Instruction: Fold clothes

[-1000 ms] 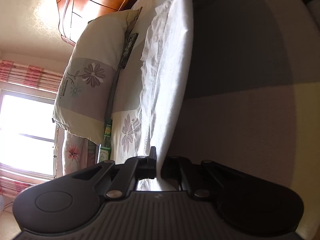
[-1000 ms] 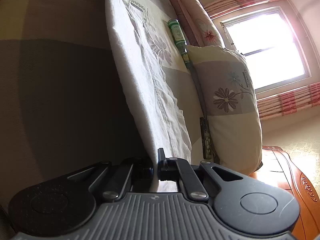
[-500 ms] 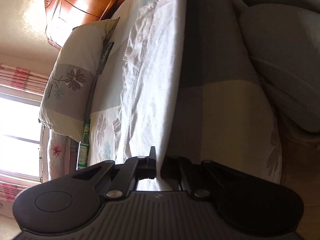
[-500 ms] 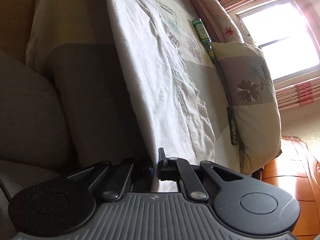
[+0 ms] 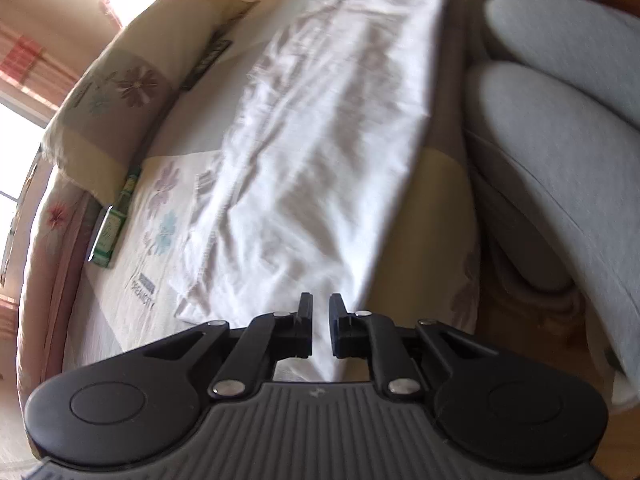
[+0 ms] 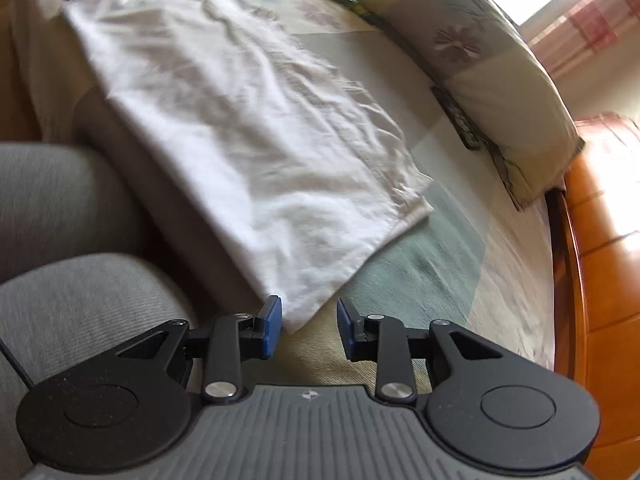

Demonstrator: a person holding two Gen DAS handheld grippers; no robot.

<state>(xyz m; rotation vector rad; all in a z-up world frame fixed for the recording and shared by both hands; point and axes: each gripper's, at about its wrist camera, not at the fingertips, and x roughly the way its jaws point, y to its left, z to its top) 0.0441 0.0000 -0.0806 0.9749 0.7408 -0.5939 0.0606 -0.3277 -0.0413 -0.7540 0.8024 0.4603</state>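
Lying flat along the near edge of the bed (image 6: pixel 500 280), the white garment (image 5: pixel 328 152) is folded lengthwise, its near corner reaching between the left gripper (image 5: pixel 319 322), whose fingers stand slightly parted with cloth in the gap, gripping nothing firmly. The right gripper (image 6: pixel 309 325) is spread wide, the garment's other corner just ahead of it, untouched. Bare bedspread lies beyond the far edge up to the pillow (image 6: pixel 492 80). Only the right view shows the wooden headboard (image 6: pixel 600 240) clearly; a green bottle (image 5: pixel 112 232) shows beside the pillow.
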